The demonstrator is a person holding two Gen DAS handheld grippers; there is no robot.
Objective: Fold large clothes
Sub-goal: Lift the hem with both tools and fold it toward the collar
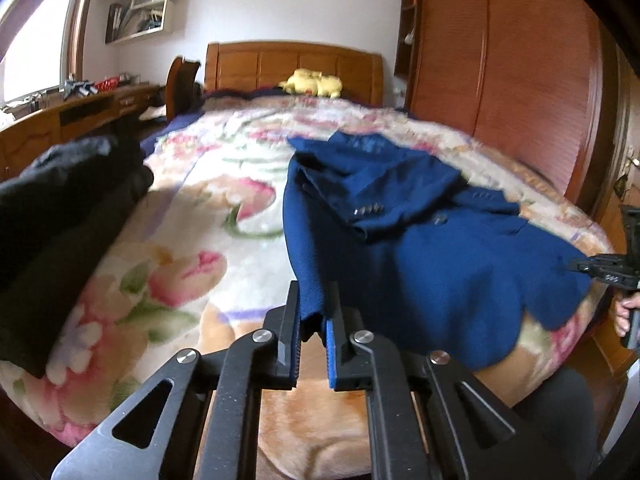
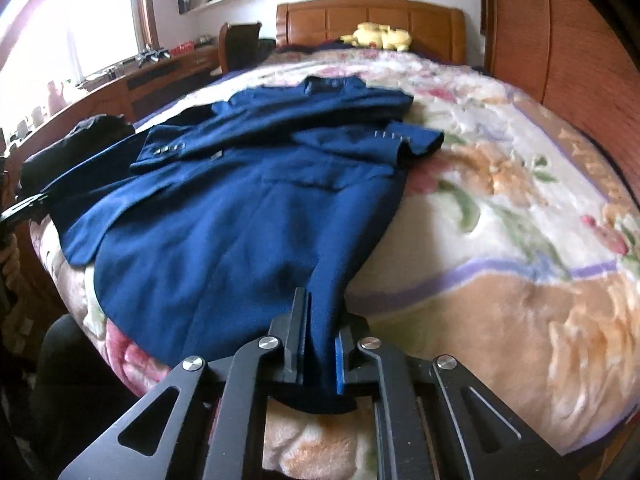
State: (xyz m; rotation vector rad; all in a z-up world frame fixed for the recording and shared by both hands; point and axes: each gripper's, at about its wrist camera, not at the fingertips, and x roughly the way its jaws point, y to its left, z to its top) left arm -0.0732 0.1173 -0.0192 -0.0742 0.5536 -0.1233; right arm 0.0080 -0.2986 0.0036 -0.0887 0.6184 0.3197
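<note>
The bed (image 2: 500,208) fills both views, covered by a floral blanket (image 1: 208,216), with a wooden headboard (image 1: 292,66) at the far end, a wardrobe (image 1: 500,80) on one side and a desk (image 1: 80,112) under the window on the other. A blue jacket (image 2: 240,208) lies flat on the blanket, its long axis running away from both grippers: collar toward the headboard, hem at the near edge, sleeves folded across the front. A dark garment (image 1: 60,216) lies apart, on the desk side.

The left gripper (image 1: 314,316) is clamped on one hem corner; the right gripper (image 2: 322,332) is clamped on the other. Judgement: the hem is ready to be carried toward the collar, both hands equally placed.
</note>
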